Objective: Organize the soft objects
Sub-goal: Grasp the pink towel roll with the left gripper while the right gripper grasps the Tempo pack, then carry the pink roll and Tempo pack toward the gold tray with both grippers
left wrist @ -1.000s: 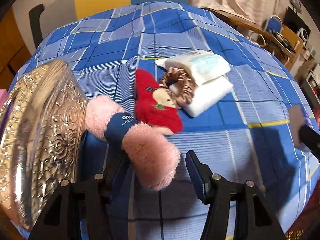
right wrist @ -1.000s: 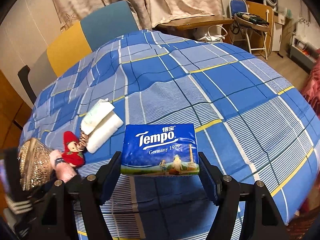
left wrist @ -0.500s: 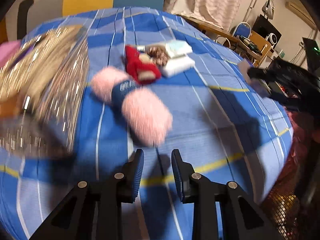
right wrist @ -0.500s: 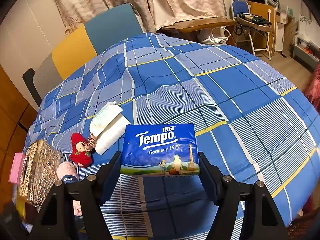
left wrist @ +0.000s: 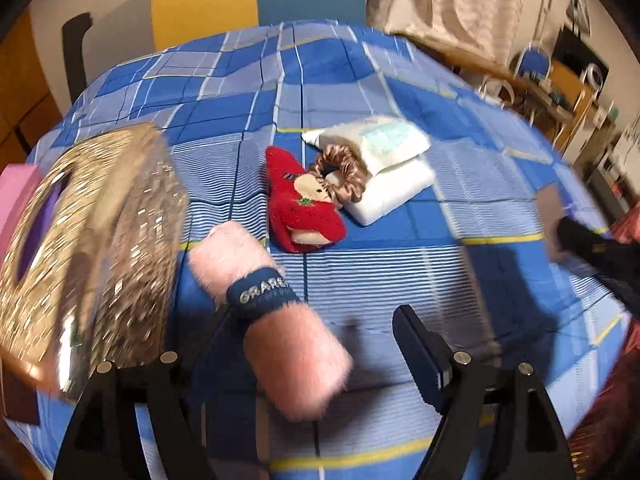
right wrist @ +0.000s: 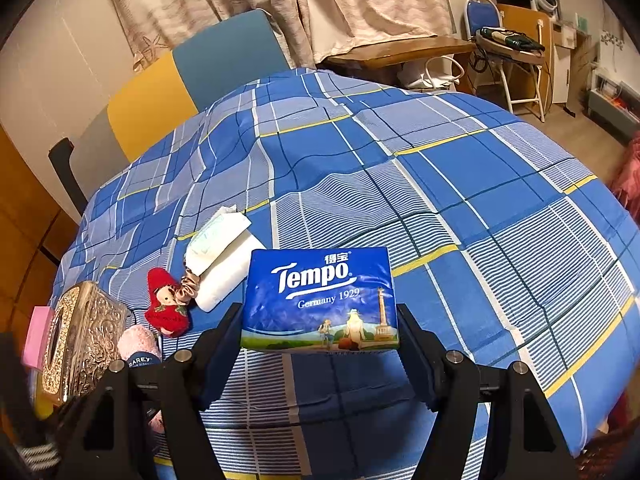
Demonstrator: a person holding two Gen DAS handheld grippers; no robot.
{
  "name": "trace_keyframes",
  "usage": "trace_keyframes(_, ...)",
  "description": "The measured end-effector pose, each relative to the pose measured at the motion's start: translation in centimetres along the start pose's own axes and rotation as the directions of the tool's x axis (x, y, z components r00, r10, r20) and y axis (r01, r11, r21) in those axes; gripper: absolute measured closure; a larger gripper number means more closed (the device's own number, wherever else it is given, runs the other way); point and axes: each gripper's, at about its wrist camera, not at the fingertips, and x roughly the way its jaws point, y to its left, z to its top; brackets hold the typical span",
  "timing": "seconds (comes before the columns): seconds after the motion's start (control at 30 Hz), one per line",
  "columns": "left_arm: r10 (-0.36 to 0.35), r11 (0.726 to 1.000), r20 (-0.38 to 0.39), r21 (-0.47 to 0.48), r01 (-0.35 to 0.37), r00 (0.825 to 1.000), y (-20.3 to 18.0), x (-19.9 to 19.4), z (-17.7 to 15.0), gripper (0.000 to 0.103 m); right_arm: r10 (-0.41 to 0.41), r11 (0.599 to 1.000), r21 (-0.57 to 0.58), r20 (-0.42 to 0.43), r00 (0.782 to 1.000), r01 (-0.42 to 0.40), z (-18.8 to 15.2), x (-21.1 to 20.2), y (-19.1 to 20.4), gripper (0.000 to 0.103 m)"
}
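Left claw [left wrist: 304, 364] opening wide around pink fluffy roll [left wrist: 276, 312], pads clear of it; lying on blue checked bed cover [left wrist: 440, 272], long axis running from near right to far left beside gold tissue box [left wrist: 92, 248]. Right claw [right wrist: 320, 344] clamped on Tempo tissue pack [right wrist: 320, 300], long side crosswise.

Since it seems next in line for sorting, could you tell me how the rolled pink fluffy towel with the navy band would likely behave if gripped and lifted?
The pink towel roll looks plush, so it would probably squash between the pads. Its navy band wraps only the middle, so it likely stays rolled while the ends sag slightly. Lying as a cylinder on the bedspread, it may roll if nudged sideways.
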Motion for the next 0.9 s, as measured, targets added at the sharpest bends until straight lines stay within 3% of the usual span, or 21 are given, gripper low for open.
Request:
trace_keyframes(0.07, 0.039, 0.999, -0.016, 0.028, -0.039, 0.999, 0.2, 0.9, -0.3, 0.025, -0.002, 1.0, -0.006, -0.005, 1.0, 0.002, 0.0, 0.1, 0.2, 0.03)
trace_keyframes(0.13, 0.034, 0.999, -0.057, 0.029, -0.032, 0.998, 0.8, 1.8, -1.3, 0.041, 0.006, 1.0, -0.009, -0.008, 1.0, -0.006, -0.1, 0.2, 0.3, 0.03)
trace_keyframes(0.17, 0.007, 1.0, -0.077, 0.021, -0.005, 0.997, 1.3, 2.1, -1.8, 0.045, 0.01, 1.0, -0.01, -0.008, 1.0, -0.01, -0.1, 0.2, 0.4, 0.03)
trace_keyframes(0.27, -0.116, 0.993, -0.042, -0.01, 0.116, 0.992, 2.7, 1.1, -2.9, 0.055, 0.011, 1.0, -0.026, -0.005, 1.0, -0.011, 0.0, 0.2, 0.6, 0.03)
trace_keyframes(0.3, -0.158, 0.987, -0.041, -0.018, 0.157, 0.987, 3.3, 0.8, -3.2, 0.065, 0.009, 0.999, -0.03, -0.003, 1.0, -0.009, -0.1, 0.2, 0.7, 0.03)
trace_keyframes(0.33, -0.183, 0.983, -0.031, -0.023, 0.183, 0.983, 3.7, 0.3, -3.4, 0.068, 0.007, 0.999, -0.036, -0.004, 1.0, -0.007, -0.2, 0.3, 0.8, 0.03)
trace_keyframes(0.47, -0.282, 0.959, 0.005, -0.018, 0.283, 0.959, 4.8, -1.9, -5.2, 0.069, 0.006, 0.999, -0.047, -0.006, 1.0, -0.007, -0.5, 0.4, 1.1, 0.03)
trace_keyframes(0.9, -0.384, 0.917, 0.052, 0.142, 0.374, 0.922, 8.8, -7.4, -10.6, 0.072, 0.007, 0.993, -0.116, -0.035, 0.999, -0.011, -2.7, 1.3, 3.0, 0.03)
